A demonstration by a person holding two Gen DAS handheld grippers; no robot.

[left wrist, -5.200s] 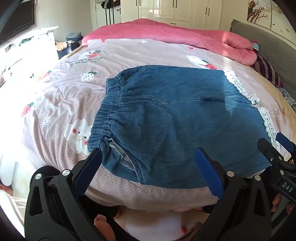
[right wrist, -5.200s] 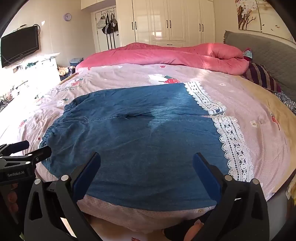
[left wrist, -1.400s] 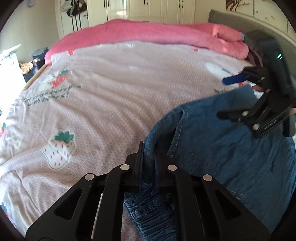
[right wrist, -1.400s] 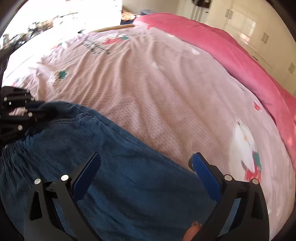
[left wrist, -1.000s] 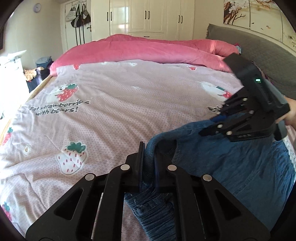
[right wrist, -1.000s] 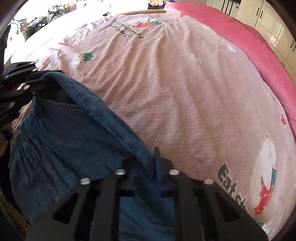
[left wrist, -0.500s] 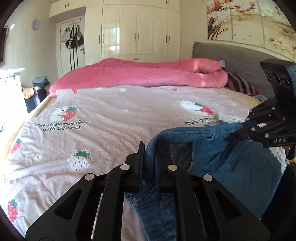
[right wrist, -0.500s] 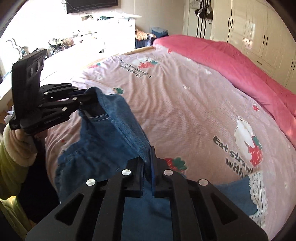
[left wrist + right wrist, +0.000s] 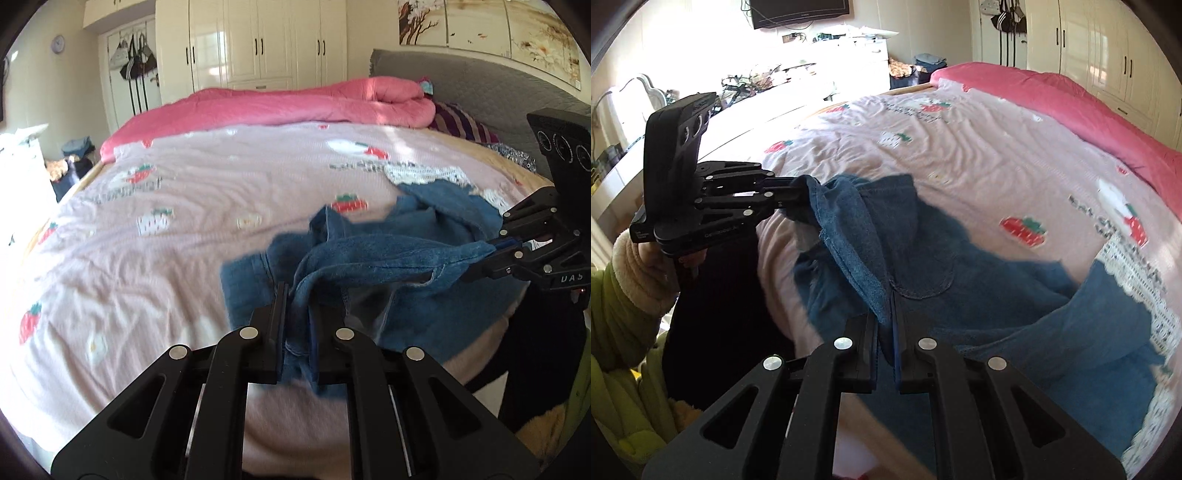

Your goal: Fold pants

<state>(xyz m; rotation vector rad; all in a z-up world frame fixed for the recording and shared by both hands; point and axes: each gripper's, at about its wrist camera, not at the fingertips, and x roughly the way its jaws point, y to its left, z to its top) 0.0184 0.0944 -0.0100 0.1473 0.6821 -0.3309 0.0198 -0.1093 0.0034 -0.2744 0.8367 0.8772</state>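
The blue denim pants with white lace hem trim (image 9: 413, 258) hang bunched and partly lifted over the near edge of the bed's pink strawberry-print quilt (image 9: 177, 229), their lace cuffs trailing on the quilt. The black plastic left gripper (image 9: 297, 317) has its jaws pinched tight on a thick stitched fold of the waistband. The matching right gripper (image 9: 886, 328) is likewise clamped on the soft denim edge, which stretches taut between the two
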